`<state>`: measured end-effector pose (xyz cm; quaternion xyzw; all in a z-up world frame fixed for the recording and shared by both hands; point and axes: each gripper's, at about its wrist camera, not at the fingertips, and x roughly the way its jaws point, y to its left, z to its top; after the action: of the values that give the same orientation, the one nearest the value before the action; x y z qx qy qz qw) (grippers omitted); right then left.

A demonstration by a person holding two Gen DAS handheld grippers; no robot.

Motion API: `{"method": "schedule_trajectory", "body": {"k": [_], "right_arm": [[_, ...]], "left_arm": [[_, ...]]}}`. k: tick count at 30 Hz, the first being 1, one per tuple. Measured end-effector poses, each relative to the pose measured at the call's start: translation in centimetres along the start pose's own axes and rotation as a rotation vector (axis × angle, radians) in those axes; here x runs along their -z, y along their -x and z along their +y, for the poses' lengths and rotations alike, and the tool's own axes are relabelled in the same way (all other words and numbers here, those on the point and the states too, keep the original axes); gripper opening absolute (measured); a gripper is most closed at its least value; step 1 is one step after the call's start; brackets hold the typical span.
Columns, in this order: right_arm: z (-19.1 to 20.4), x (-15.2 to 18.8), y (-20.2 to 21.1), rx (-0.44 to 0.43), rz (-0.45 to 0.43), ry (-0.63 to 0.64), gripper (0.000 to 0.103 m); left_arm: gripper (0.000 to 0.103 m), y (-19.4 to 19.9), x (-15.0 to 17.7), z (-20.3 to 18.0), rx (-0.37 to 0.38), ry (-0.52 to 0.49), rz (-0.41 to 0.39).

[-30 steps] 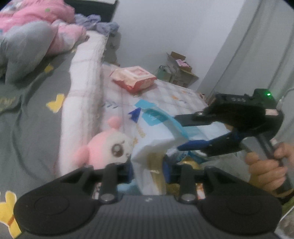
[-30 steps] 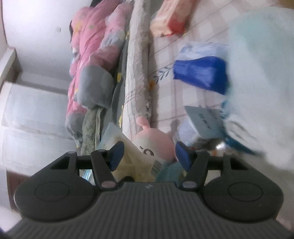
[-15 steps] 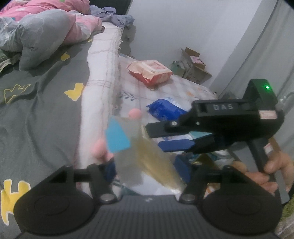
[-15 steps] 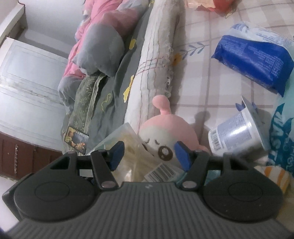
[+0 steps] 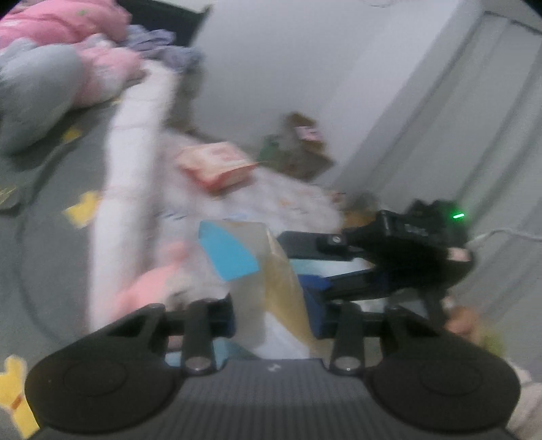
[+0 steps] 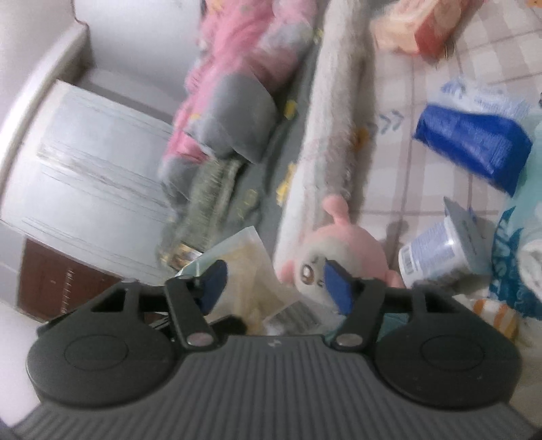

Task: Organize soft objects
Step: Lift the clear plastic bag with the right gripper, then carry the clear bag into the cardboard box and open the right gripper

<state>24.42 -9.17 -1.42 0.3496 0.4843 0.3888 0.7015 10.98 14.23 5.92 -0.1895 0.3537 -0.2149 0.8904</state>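
A clear packet [image 5: 271,281] with a blue corner and yellowish contents stands upright between my left gripper's [image 5: 272,318] blue pads, which are closing and press on it. My right gripper [image 5: 298,264] reaches in from the right, with a finger on either side of the packet. In the right wrist view the packet [image 6: 250,270] lies in the gap of my right gripper [image 6: 276,287], whose jaws are opening and stand off it. A pink plush toy [image 6: 349,247] lies on the bed just behind, beside a yoghurt cup [image 6: 437,250].
A blue pack [image 6: 474,142] and a pink-red wipes pack [image 6: 413,30] lie on the checked sheet. A rolled white blanket [image 6: 325,135] runs along the bed, with a grey cover [image 5: 44,203] and pink bedding [image 5: 67,50] beyond. Cardboard boxes [image 5: 301,142] stand by the wall.
The packet came up off the pile between both grippers. My left jaws opened wide, then narrowed onto it, while my right jaws spread apart. Both hands rose a little.
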Motion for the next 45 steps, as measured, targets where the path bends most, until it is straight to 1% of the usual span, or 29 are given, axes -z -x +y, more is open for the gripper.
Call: {"method": "schedule_trajectory", "body": {"k": [2,5,6,8,9,14,16,17,18,21,25,26,27,29,30,32,33,35,37,38,39,41,43,45], "right_arm": [[-0.7,-0.1,2.1,-0.059,-0.032,-0.039,0.076],[-1.8,0.0,5.8,-0.153,-0.068,-0.091,0.077],[-2.1,0.2,7.4,-0.171,-0.084,-0.093,0.076],[-2.4,0.8,10.4,-0.176,-0.123,-0.087,0.074],[-2.7,1.1,12.1,-0.172,-0.145,-0.082,0.071],[-4.5,2.9,19.9,-0.108,-0.262,-0.089,0.065],[-5.2,3.5,23.2,-0.055,-0.326,-0.083,0.061],[-5.6,3.7,24.8,-0.029,-0.357,-0.082,0.058],[-6.0,3.8,26.3,-0.003,-0.387,-0.085,0.053],[-7.7,3.5,30.4,0.082,-0.463,-0.103,0.046],[-10.7,1.8,34.7,0.180,-0.530,-0.132,0.041],[-11.4,1.1,35.6,0.206,-0.542,-0.134,0.037],[-12.1,0.5,36.2,0.229,-0.550,-0.132,0.031],[-13.3,-1.2,37.3,0.295,-0.565,-0.125,0.024],[-13.9,-2.1,37.8,0.333,-0.569,-0.115,0.021],[-15.2,-4.1,37.9,0.425,-0.572,-0.088,0.019],[-15.6,-4.8,37.9,0.478,-0.576,-0.060,0.018],[-16.6,-6.2,37.5,0.605,-0.582,0.003,0.018],[-17.6,-7.1,37.2,0.698,-0.579,0.030,0.018],[-18.2,-7.3,37.1,0.707,-0.573,0.018,0.018],[-18.6,-7.4,36.9,0.701,-0.573,0.003,0.018],[-19.2,-7.1,36.9,0.688,-0.572,-0.010,0.018],[-19.1,-6.3,37.1,0.681,-0.569,-0.005,0.019],[-18.9,-5.7,36.9,0.674,-0.554,-0.010,0.020]], "left_arm": [[0.039,-0.2,-0.7,-1.4,0.071,-0.022,0.002],[0.040,-1.7,-1.6,-4.0,0.171,-0.073,0.027],[0.040,-2.5,-1.9,-5.0,0.203,-0.097,0.044],[0.040,-4.2,-2.4,-6.8,0.243,-0.138,0.069],[0.040,-5.3,-2.6,-8.0,0.263,-0.161,0.087],[0.040,-11.1,-3.4,-13.8,0.371,-0.253,0.179],[0.040,-13.7,-3.5,-16.2,0.402,-0.292,0.212],[0.040,-15.3,-3.7,-17.5,0.415,-0.308,0.232],[0.040,-16.8,-3.8,-18.6,0.427,-0.318,0.250],[0.041,-21.6,-4.1,-21.7,0.450,-0.333,0.304],[0.046,-27.6,-4.5,-25.4,0.439,-0.353,0.346],[0.049,-28.9,-4.7,-26.1,0.425,-0.356,0.353],[0.050,-30.4,-4.9,-26.8,0.407,-0.358,0.355],[0.054,-32.8,-5.2,-28.2,0.365,-0.371,0.352],[0.057,-33.5,-5.4,-28.8,0.348,-0.379,0.348],[0.075,-35.6,-5.5,-29.8,0.311,-0.405,0.328],[0.078,-36.9,-5.5,-30.4,0.285,-0.426,0.318],[0.079,-39.3,-5.2,-31.2,0.217,-0.465,0.321],[0.077,-41.0,-5.0,-31.3,0.144,-0.476,0.358],[0.076,-41.6,-5.0,-31.1,0.119,-0.467,0.368],[0.076,-41.8,-5.2,-30.7,0.111,-0.448,0.374],[0.076,-41.6,-5.8,-30.0,0.119,-0.417,0.374],[0.076,-40.3,-6.5,-29.3,0.112,-0.415,0.352],[0.076,-38.9,-7.4,-28.9,0.086,-0.424,0.322]]}}
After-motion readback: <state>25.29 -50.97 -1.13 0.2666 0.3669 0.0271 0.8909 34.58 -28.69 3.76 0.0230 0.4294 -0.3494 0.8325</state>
